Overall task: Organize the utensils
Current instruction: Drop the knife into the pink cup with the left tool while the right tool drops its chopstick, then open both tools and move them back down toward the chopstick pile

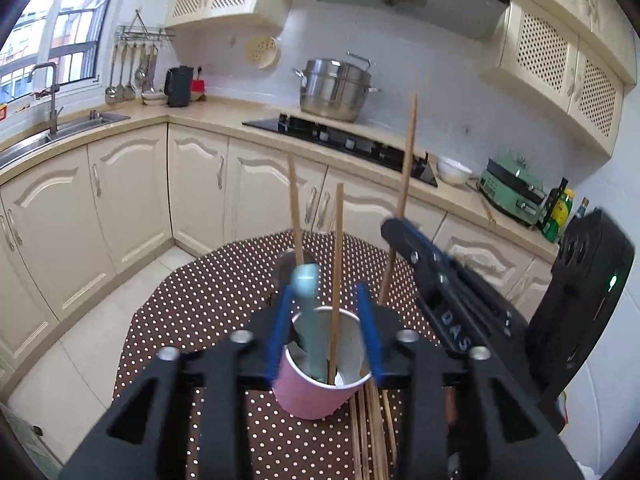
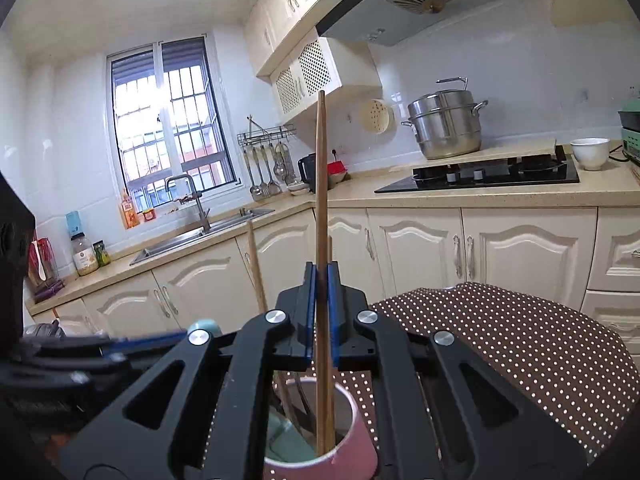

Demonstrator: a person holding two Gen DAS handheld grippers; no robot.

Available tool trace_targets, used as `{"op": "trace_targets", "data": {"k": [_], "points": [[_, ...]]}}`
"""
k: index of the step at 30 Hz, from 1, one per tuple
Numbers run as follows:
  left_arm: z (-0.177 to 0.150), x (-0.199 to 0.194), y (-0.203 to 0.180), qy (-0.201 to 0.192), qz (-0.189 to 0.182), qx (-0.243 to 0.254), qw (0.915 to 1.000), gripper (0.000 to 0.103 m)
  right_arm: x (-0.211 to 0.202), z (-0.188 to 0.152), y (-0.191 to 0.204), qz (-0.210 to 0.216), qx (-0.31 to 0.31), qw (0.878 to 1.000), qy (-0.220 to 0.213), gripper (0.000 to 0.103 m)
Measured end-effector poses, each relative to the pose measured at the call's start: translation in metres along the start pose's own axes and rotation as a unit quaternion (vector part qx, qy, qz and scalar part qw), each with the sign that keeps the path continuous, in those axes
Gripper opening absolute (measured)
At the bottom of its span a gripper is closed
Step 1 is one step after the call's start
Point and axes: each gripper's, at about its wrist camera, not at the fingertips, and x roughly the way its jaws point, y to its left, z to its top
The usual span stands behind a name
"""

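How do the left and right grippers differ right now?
The left gripper is open, its jaws standing apart on either side of the pink cup; the right gripper is shut on a chopstick. The left holds nothing; the right holds the chopstick upright over the cup. Both have blue pads.

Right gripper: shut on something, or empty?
Shut on a chopstick: the right gripper pinches it upright, lower end inside the pink cup.

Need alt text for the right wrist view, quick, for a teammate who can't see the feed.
The right gripper is shut on an upright wooden chopstick whose lower end sits inside a pink paper cup on a brown polka-dot tablecloth. The cup also holds a pale green utensil. Behind are cream kitchen cabinets, a sink and a steel steamer pot.
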Motion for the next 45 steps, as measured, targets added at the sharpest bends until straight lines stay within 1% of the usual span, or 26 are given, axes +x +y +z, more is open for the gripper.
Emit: {"op": "trace_targets", "data": {"k": [4,8,11,14,16,20,22,27,28,30,31,32,36,40,42,45], "points": [[-0.003,-0.01,0.002,-0.021,0.003,-0.009,0.9997,0.051,-0.006,-0.005,-0.001,-0.004,-0.005,1.0,0.005,0.006],[-0.007,-0.023,0.001,-0.05,0.015,-0.008,0.9986,0.054,-0.013,-0.009,0.0,-0.006,-0.01,1.0,0.01,0.006],[-0.014,-0.032,-0.004,-0.074,0.042,0.012,0.9963,0.058,-0.019,-0.012,0.002,-0.007,-0.015,1.0,0.014,0.006],[-0.019,-0.034,-0.007,-0.08,0.076,0.021,0.9937,0.058,-0.025,-0.014,0.007,-0.006,-0.021,1.0,0.016,0.006],[-0.021,-0.034,-0.007,-0.077,0.089,0.024,0.9927,0.058,-0.028,-0.015,0.011,-0.005,-0.028,0.999,0.017,0.006],[-0.022,-0.035,-0.004,-0.075,0.1,0.02,0.9919,0.058,-0.034,-0.02,0.018,-0.003,-0.035,0.999,0.022,0.007],[-0.023,-0.037,-0.003,-0.076,0.107,0.022,0.9911,0.061,-0.037,-0.022,0.021,-0.003,-0.037,0.999,0.025,0.007],[-0.026,-0.042,0.0,-0.078,0.122,0.024,0.9892,0.062,-0.042,-0.024,0.027,-0.005,-0.038,0.999,0.033,0.008],[-0.027,-0.044,0.001,-0.077,0.123,0.023,0.9892,0.062,-0.043,-0.024,0.028,-0.005,-0.038,0.999,0.036,0.009],[-0.029,-0.047,0.002,-0.077,0.122,0.021,0.9894,0.062,-0.046,-0.025,0.03,-0.007,-0.037,0.999,0.038,0.022],[-0.029,-0.049,0.003,-0.077,0.121,0.02,0.9894,0.063,-0.047,-0.025,0.03,-0.006,-0.037,0.999,0.038,0.034],[-0.03,-0.051,0.004,-0.077,0.122,0.018,0.9894,0.063,-0.049,-0.025,0.031,-0.004,-0.037,0.999,0.038,0.045],[-0.032,-0.055,0.005,-0.074,0.12,0.016,0.9899,0.064,-0.057,-0.025,0.035,-0.002,-0.04,0.999,0.037,0.045],[-0.039,-0.058,0.007,-0.061,0.11,0.005,0.992,0.064,-0.065,-0.024,0.036,-0.005,-0.039,0.999,0.036,0.047],[-0.043,-0.058,0.007,-0.05,0.105,0.004,0.9932,0.064,-0.07,-0.024,0.034,-0.008,-0.037,0.999,0.037,0.047],[-0.049,-0.053,0.006,-0.022,0.096,0.006,0.9951,0.065,-0.077,-0.025,0.028,-0.015,-0.032,0.998,0.042,0.047]]}}
